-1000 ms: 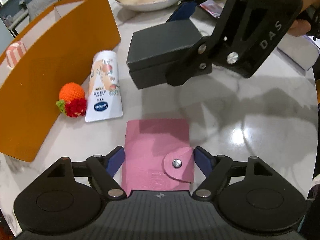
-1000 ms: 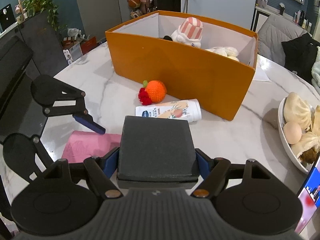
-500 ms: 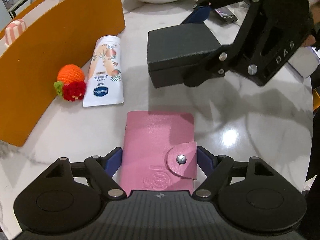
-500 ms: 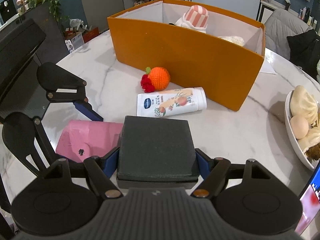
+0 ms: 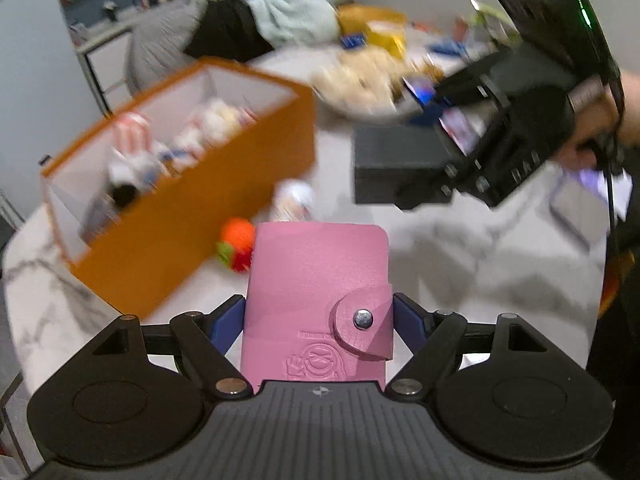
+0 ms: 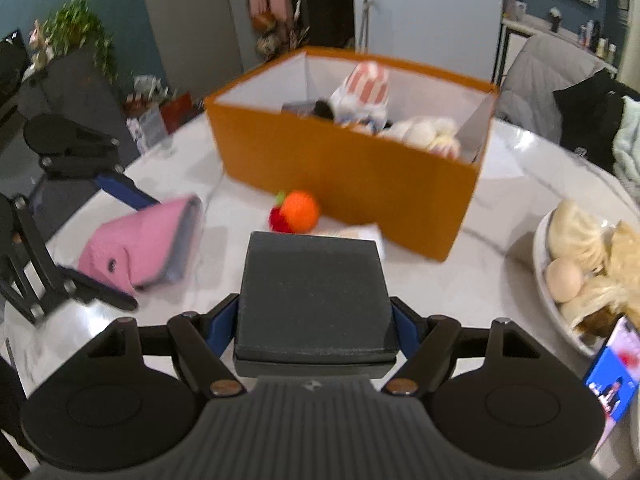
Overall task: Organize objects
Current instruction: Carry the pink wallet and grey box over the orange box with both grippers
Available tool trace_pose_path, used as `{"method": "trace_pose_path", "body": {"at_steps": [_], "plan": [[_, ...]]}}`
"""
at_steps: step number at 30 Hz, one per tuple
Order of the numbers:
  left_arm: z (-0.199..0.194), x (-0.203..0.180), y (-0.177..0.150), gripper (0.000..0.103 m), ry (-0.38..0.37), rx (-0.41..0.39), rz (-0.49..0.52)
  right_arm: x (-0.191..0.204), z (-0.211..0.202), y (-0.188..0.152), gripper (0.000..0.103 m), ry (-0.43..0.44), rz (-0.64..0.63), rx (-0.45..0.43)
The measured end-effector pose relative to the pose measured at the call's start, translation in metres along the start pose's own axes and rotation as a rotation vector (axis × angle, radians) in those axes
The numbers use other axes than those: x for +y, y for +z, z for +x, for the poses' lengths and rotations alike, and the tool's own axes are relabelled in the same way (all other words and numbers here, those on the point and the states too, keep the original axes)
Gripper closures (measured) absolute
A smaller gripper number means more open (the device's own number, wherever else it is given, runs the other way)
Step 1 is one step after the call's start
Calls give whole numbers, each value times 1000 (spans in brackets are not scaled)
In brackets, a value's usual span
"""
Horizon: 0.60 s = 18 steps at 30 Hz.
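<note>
My left tool [image 5: 319, 312] is clenched on the pink wallet [image 5: 318, 300], which a second ago lay flat on the surface and now hangs lifted clear of it, low in the middle of the left wrist view. My right tool [image 6: 314, 322] grips the black box [image 6: 314, 294], also carried a little higher than before. I judge both are now ready to travel to the orange bin [image 6: 352, 172], which stands in the upper middle of the right wrist view and already holds a striped soft toy [image 6: 366, 86] and other pale items. Just in front of the bin the knitted orange fruit [image 6: 300, 212] and a lotion tube [image 6: 366, 234], mostly hidden behind the box, wait on the white marble surface [image 6: 472, 264]. At the right edge sits a bowl of buns [image 6: 592, 256]; a grey chair and dark cabinets ring the room.
</note>
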<state>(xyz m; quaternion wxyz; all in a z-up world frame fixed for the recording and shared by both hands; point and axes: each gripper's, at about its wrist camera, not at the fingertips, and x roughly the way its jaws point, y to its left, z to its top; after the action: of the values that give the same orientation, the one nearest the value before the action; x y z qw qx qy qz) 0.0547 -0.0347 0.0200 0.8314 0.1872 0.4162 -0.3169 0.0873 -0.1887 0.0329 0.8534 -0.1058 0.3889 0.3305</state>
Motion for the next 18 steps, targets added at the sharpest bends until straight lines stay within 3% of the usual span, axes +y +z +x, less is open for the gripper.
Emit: {"method": "trace_pose_path", "body": {"at_steps": [11,18], "plan": [[-24,64,60,12,92,-146,-149,-15,-26,56,25,-70,6,-134],[-17,105,89,12,191,-182,-273,-22,-2,116,25,-108,-4,-163]]}}
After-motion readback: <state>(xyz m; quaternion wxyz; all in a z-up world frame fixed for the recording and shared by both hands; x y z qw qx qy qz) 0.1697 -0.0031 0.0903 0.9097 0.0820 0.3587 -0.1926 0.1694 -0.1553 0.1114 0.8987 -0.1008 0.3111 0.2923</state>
